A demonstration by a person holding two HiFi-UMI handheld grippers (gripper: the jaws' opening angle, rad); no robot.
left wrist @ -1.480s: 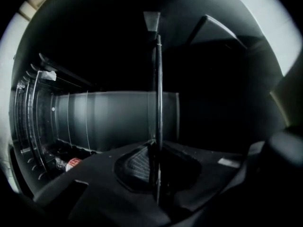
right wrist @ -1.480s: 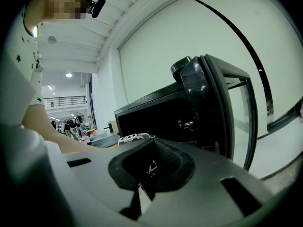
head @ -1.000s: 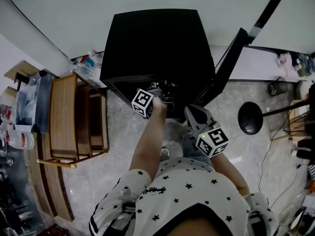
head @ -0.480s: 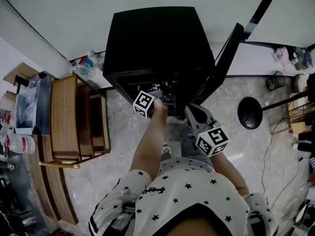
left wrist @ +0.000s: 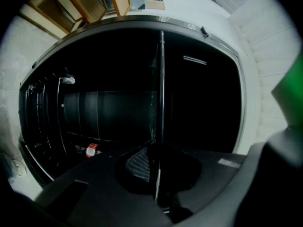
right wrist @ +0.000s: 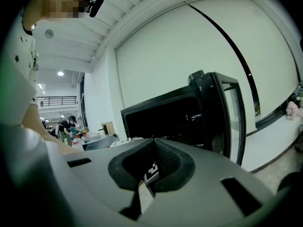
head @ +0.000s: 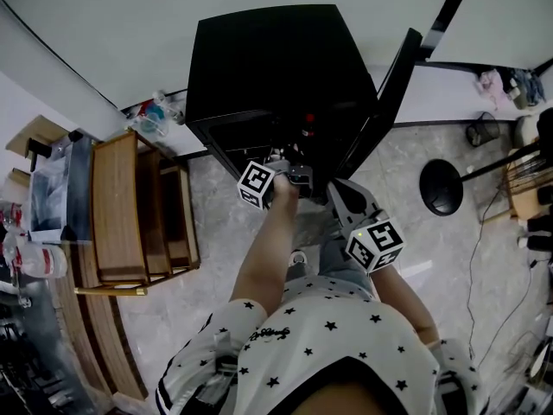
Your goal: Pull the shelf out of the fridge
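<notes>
The black fridge (head: 276,67) stands against the white wall, its door (head: 389,93) swung open to the right. My left gripper (head: 289,169) reaches into the opening. In the left gripper view the thin shelf (left wrist: 161,79) shows edge-on as a bright line that runs down between the jaws, and the left gripper (left wrist: 158,148) is shut on its front edge. A small red-labelled thing (left wrist: 92,150) lies in the dark interior. My right gripper (head: 341,199) hangs shut just in front of the fridge by the door, holding nothing; its right gripper view (right wrist: 150,171) faces the open fridge (right wrist: 165,117).
A wooden shelf unit (head: 130,206) stands left of the fridge, with bottles and clutter (head: 39,197) beyond it. A black round stand base (head: 442,182) and cables lie on the marble floor at the right. The person's legs are right below the grippers.
Both grippers have drawn back a little from the fridge toward the person. The left one stays shut on the shelf edge. The head view has shifted slightly.
</notes>
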